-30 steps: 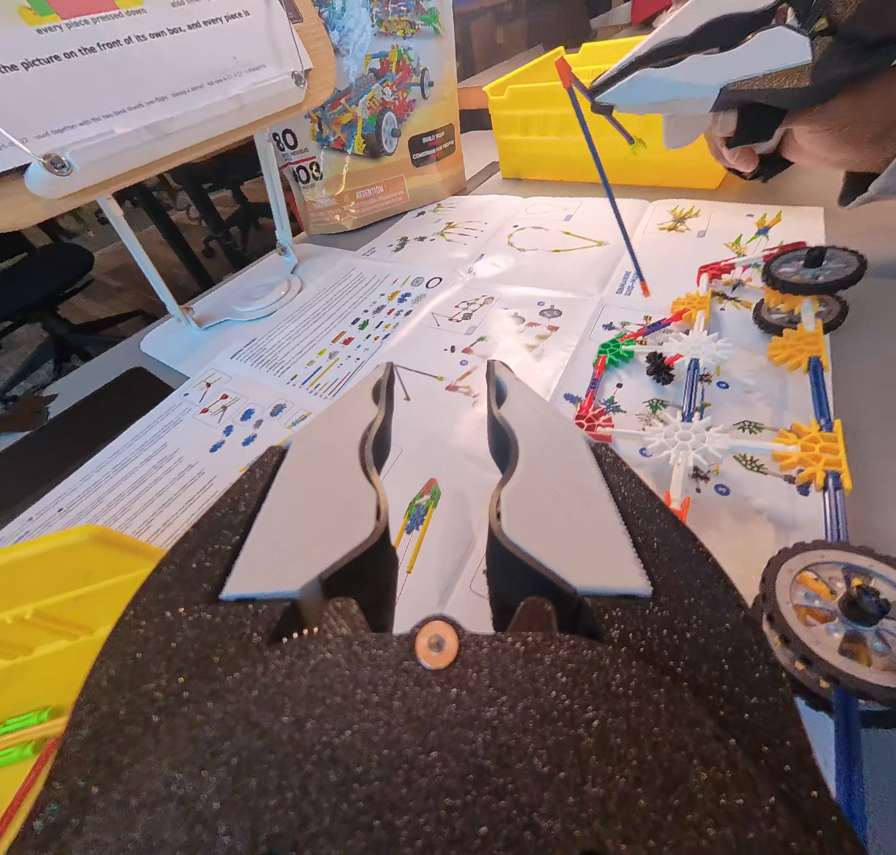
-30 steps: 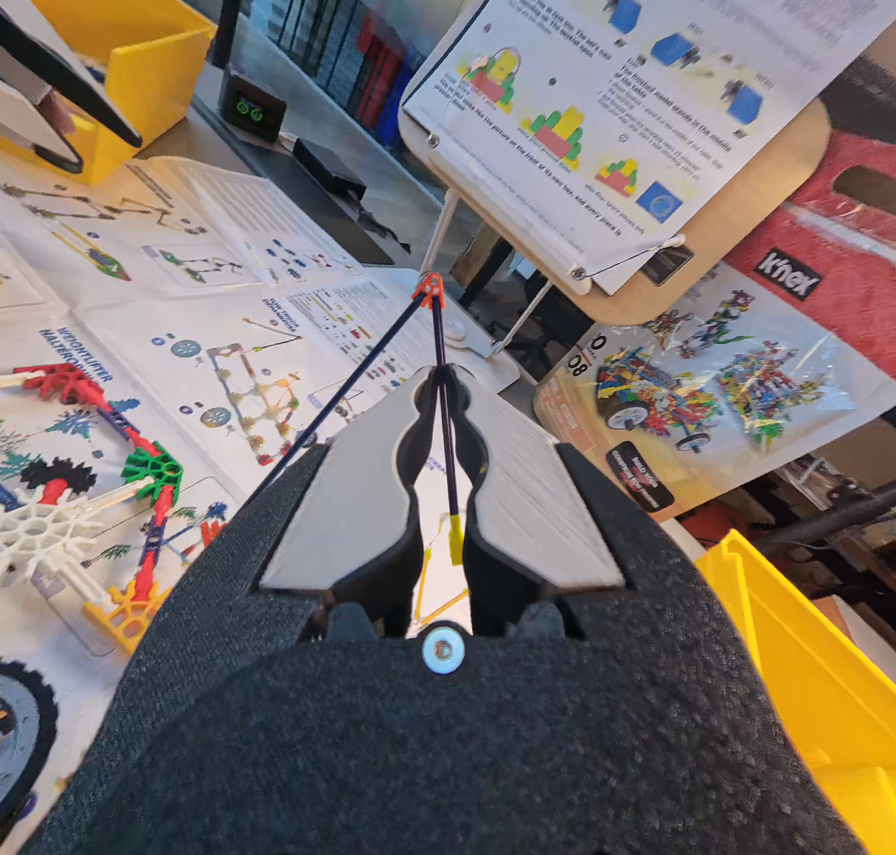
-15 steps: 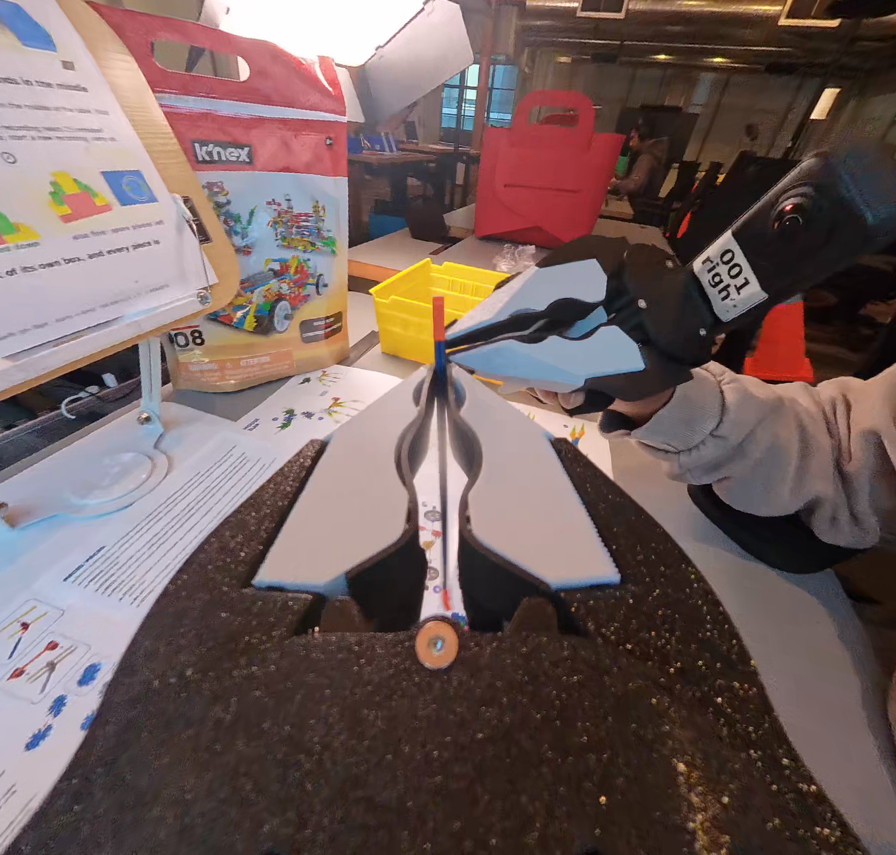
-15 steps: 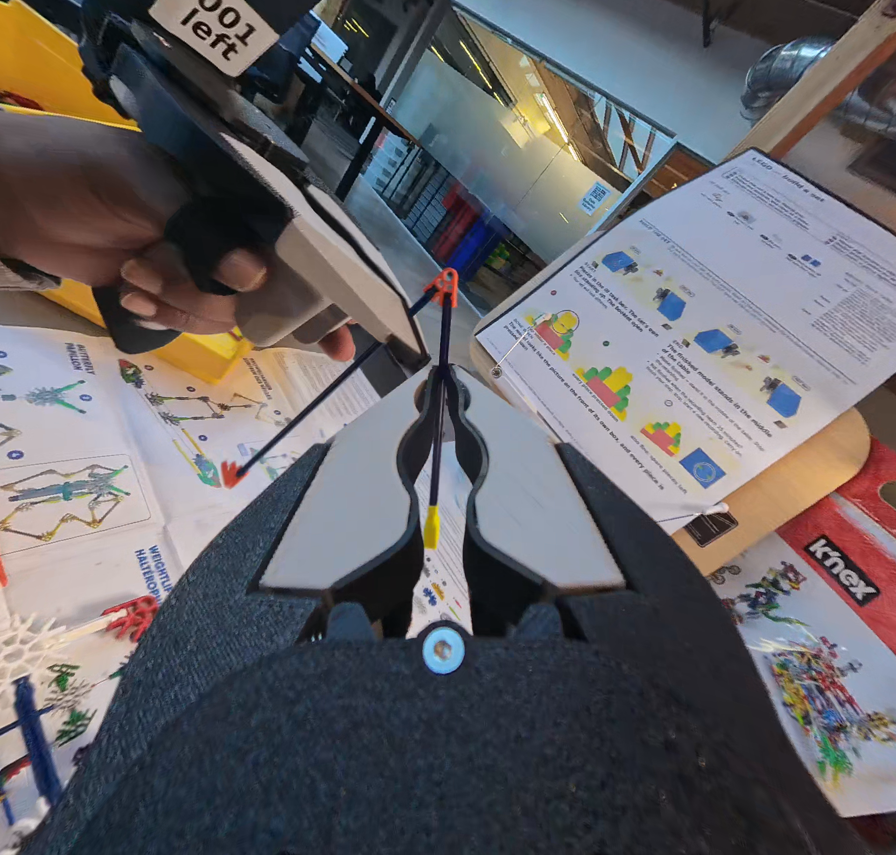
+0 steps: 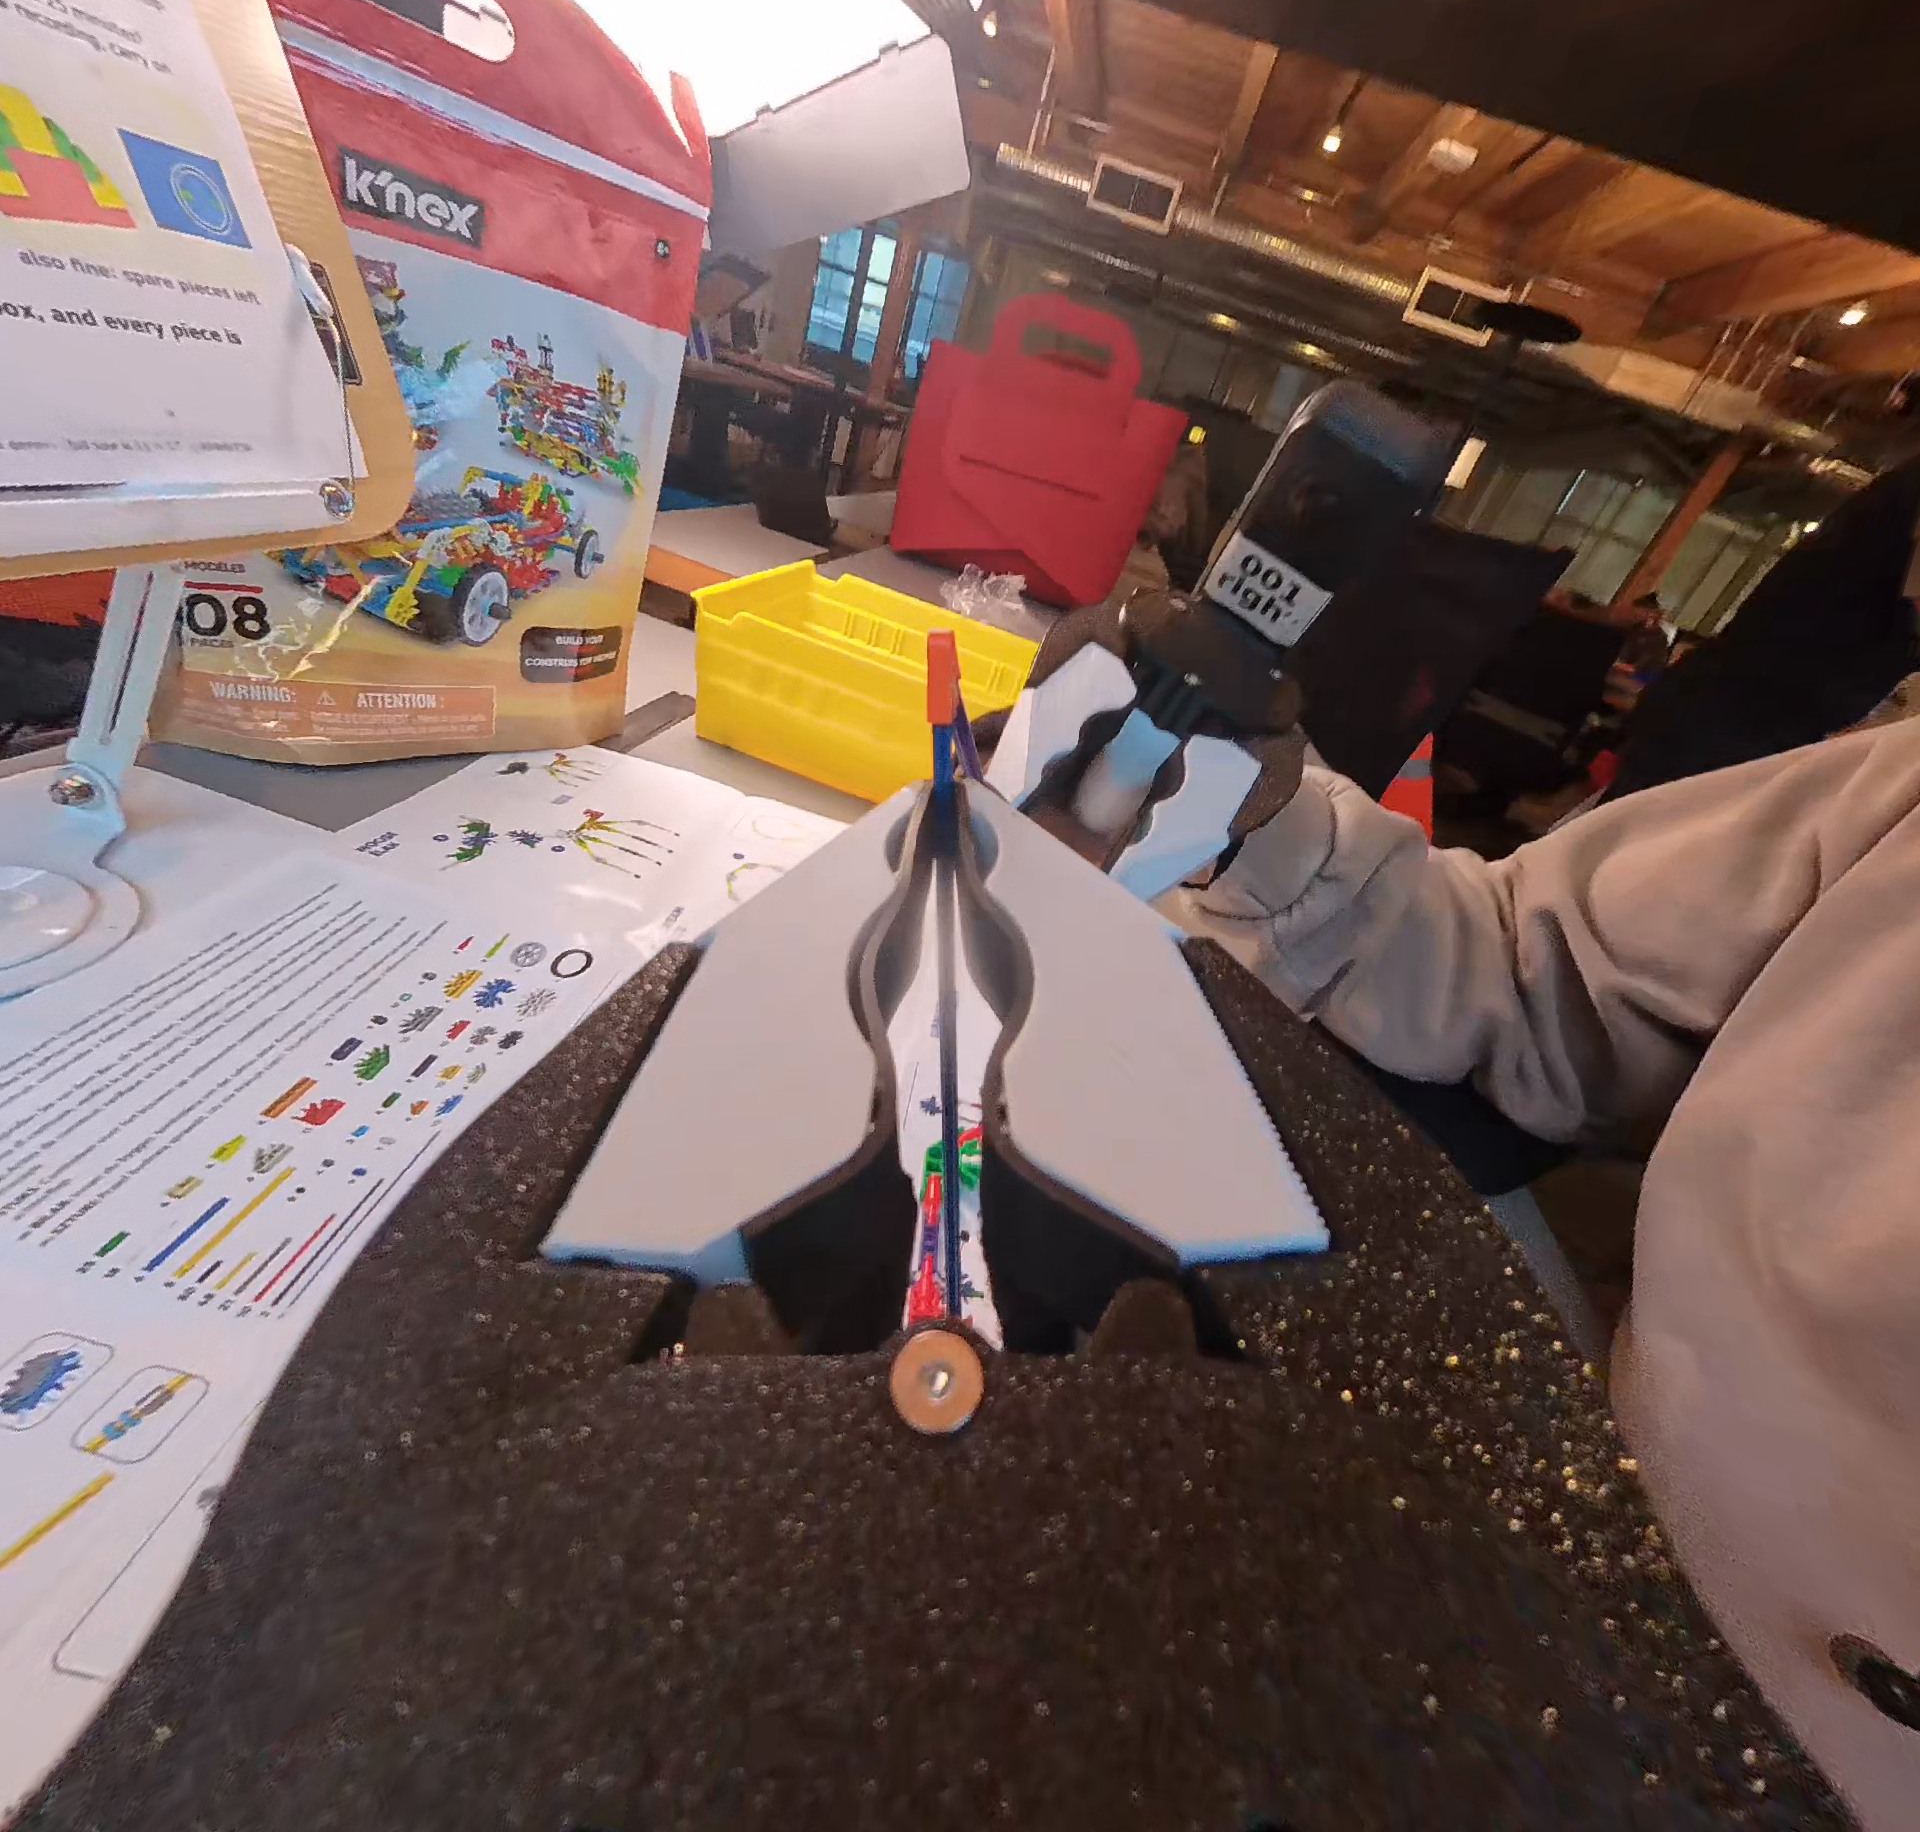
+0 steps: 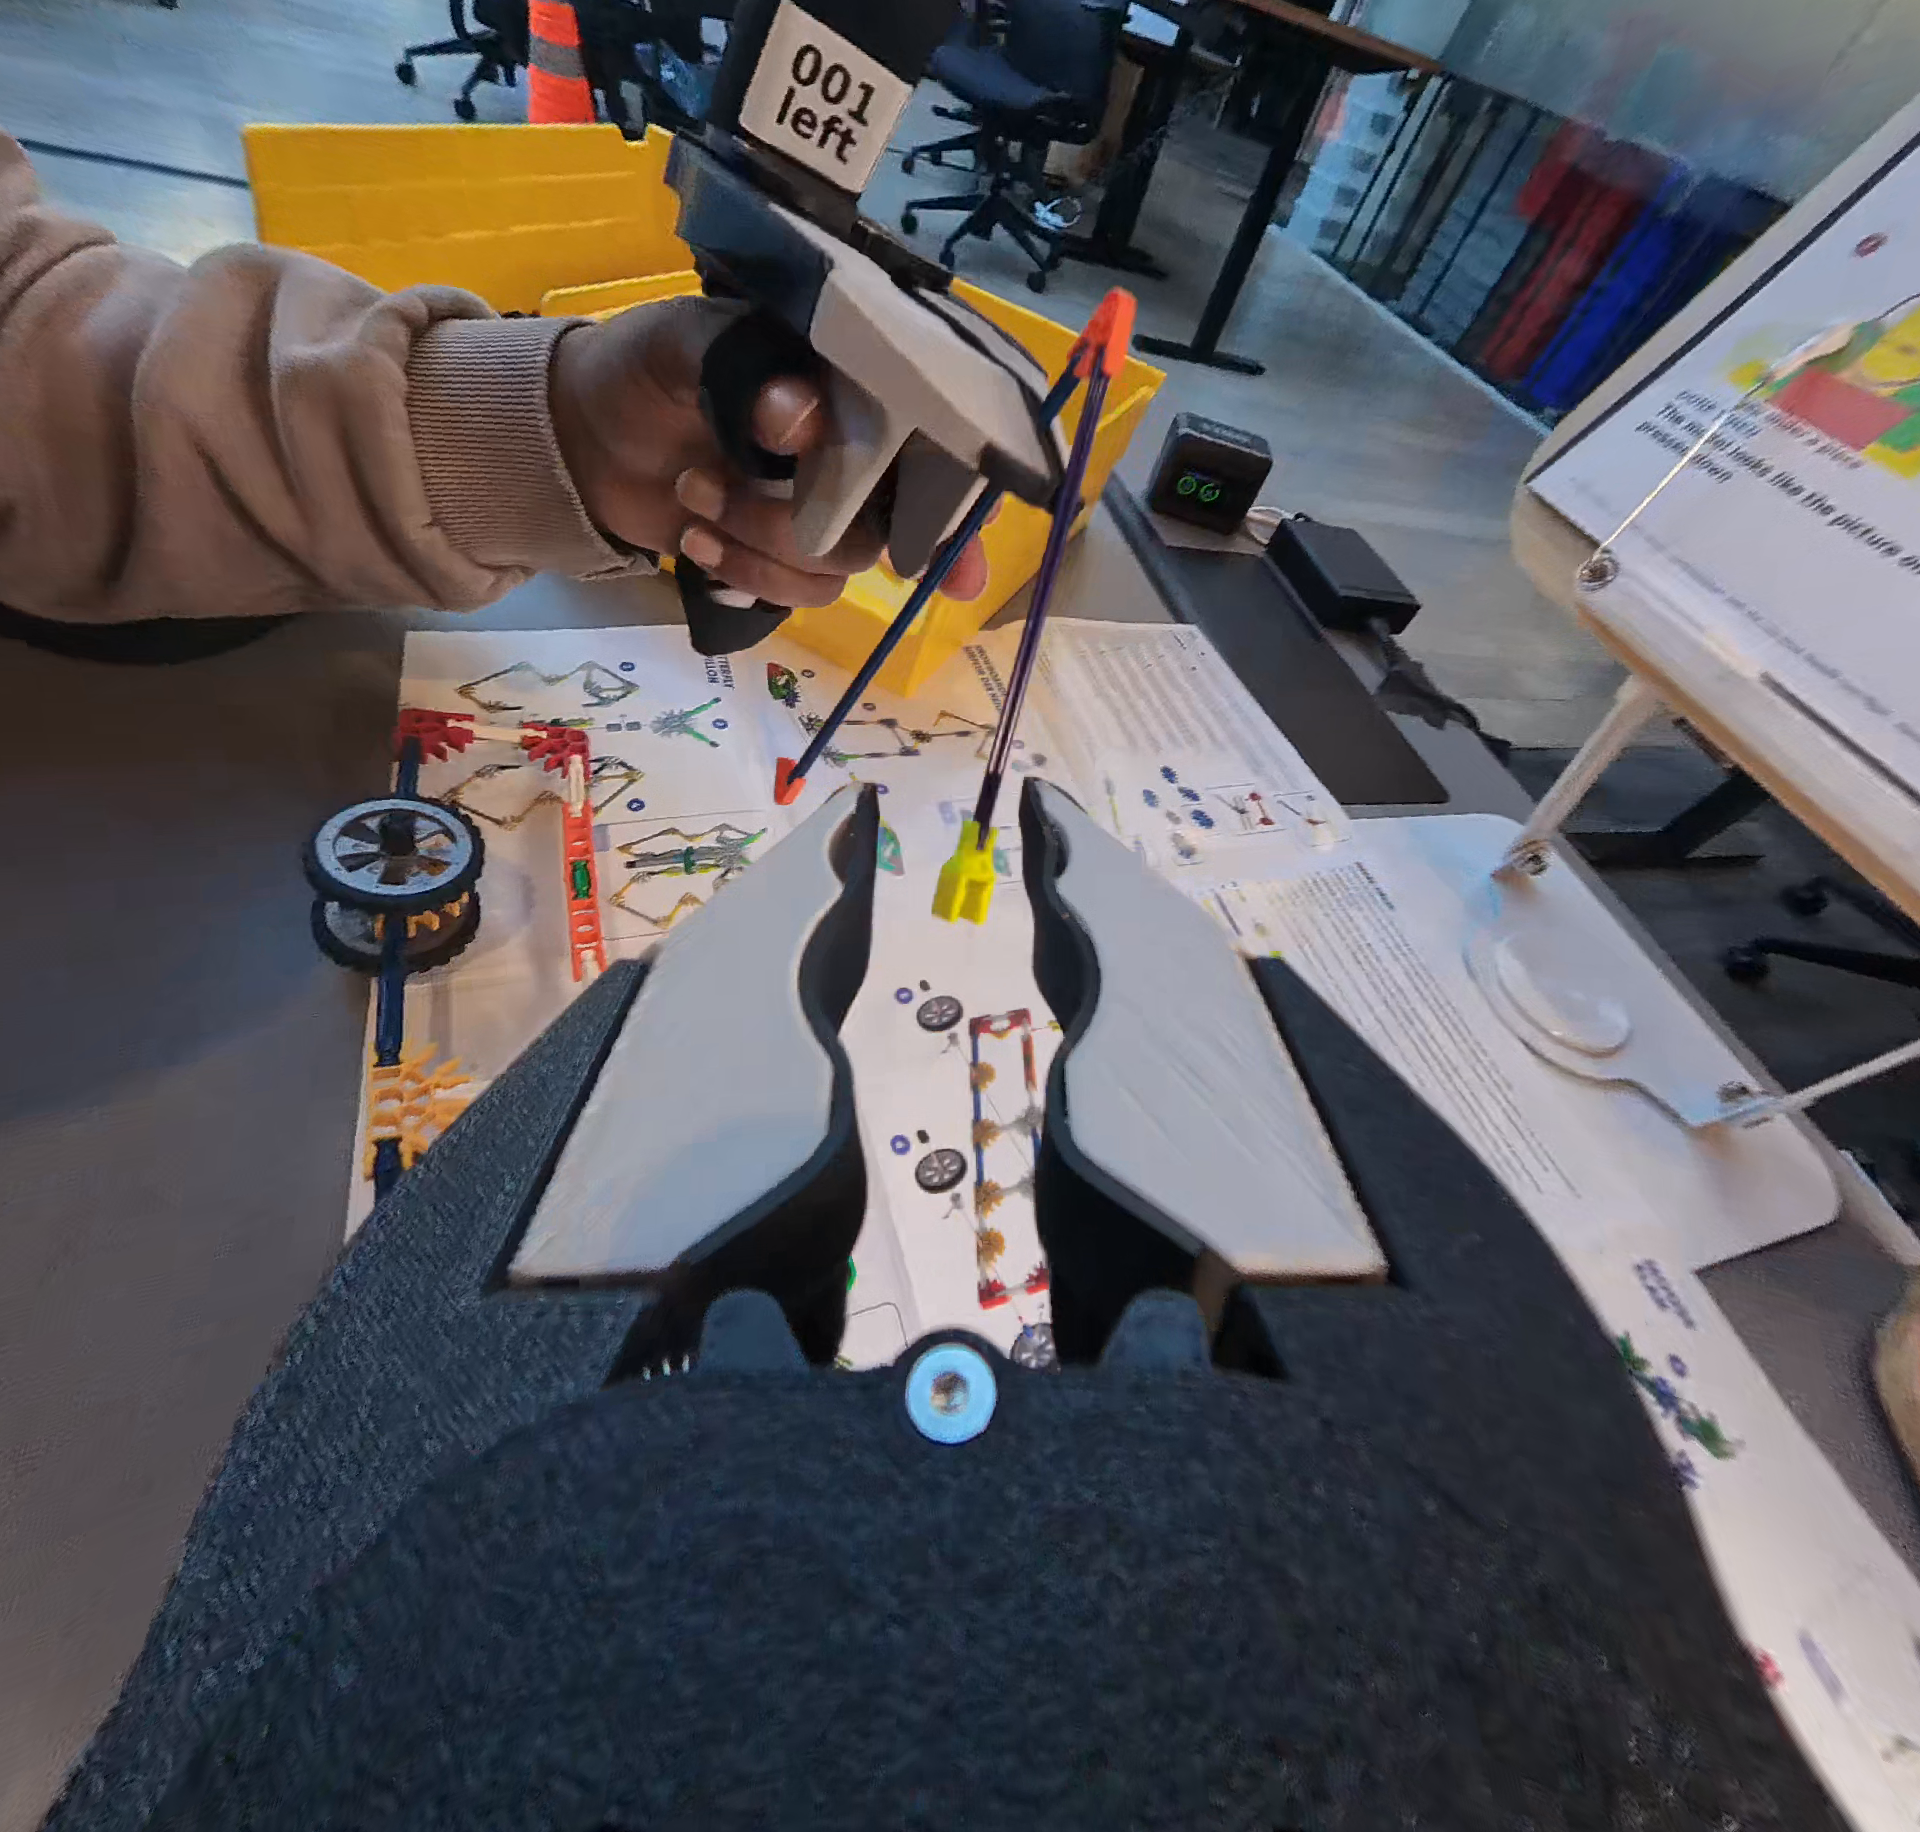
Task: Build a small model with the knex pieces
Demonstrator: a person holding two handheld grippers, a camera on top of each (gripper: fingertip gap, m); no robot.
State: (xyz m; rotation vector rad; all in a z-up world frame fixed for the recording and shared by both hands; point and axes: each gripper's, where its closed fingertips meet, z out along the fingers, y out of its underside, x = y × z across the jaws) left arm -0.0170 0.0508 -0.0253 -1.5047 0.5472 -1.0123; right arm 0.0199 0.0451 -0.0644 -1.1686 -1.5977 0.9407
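This is an open-plan office or shared workspace fitted into an industrial-style loft. The left wrist view shows a timber ceiling [image 5: 1195, 89] with exposed metal ductwork [image 5: 1226, 213], vents and spot lights, and long desks in the background. The right wrist view shows black swivel office chairs [image 6: 1013, 89] at a height-adjustable desk [image 6: 1278, 26], a polished concrete floor [image 6: 312, 6], an orange traffic cone [image 6: 556, 16] and a glass partition [image 6: 1621, 26]. The near tabletop [image 6: 187, 847] serves as a toy-building station with printed instruction sheets [image 6: 1132, 712] and yellow parts bins [image 6: 447, 203].
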